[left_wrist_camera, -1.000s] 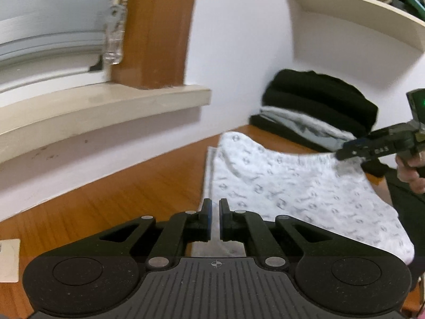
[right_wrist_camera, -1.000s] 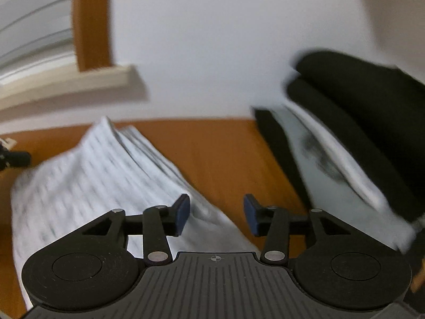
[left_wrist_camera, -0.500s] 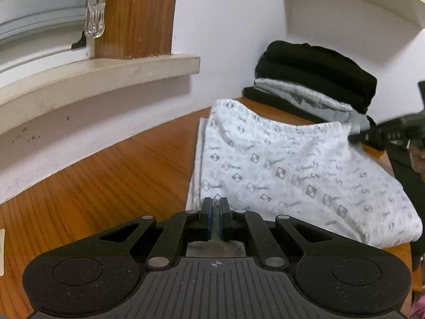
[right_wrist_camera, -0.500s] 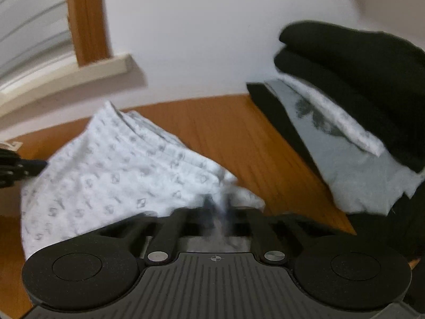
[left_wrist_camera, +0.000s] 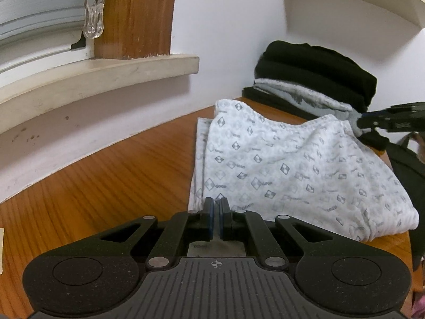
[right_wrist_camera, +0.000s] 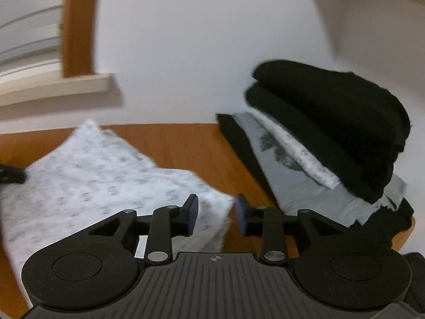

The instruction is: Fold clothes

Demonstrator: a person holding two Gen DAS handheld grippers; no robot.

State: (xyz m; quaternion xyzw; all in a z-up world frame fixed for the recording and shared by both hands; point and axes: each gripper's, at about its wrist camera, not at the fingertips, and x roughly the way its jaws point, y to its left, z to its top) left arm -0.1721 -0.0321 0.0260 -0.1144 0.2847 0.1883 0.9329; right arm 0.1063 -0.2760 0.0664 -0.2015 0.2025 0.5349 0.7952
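Observation:
A white garment with a grey diamond print [left_wrist_camera: 292,170] lies folded on the wooden table [left_wrist_camera: 106,180]; it also shows in the right wrist view [right_wrist_camera: 101,175]. My left gripper [left_wrist_camera: 216,212] is shut on the garment's near left edge. My right gripper [right_wrist_camera: 216,212] is open, its jaws apart over the garment's right corner, with no cloth between them. In the left wrist view the right gripper [left_wrist_camera: 358,126] shows at the garment's far right corner.
A stack of folded black and grey clothes [left_wrist_camera: 313,79] sits at the back right against the white wall, also in the right wrist view [right_wrist_camera: 318,133]. A window sill [left_wrist_camera: 101,77] runs along the left. A curved shelf [left_wrist_camera: 372,0] hangs above the stack.
My right gripper was shut on the garment's corner half a second ago and has opened and let it go. My left gripper stays shut on the garment.

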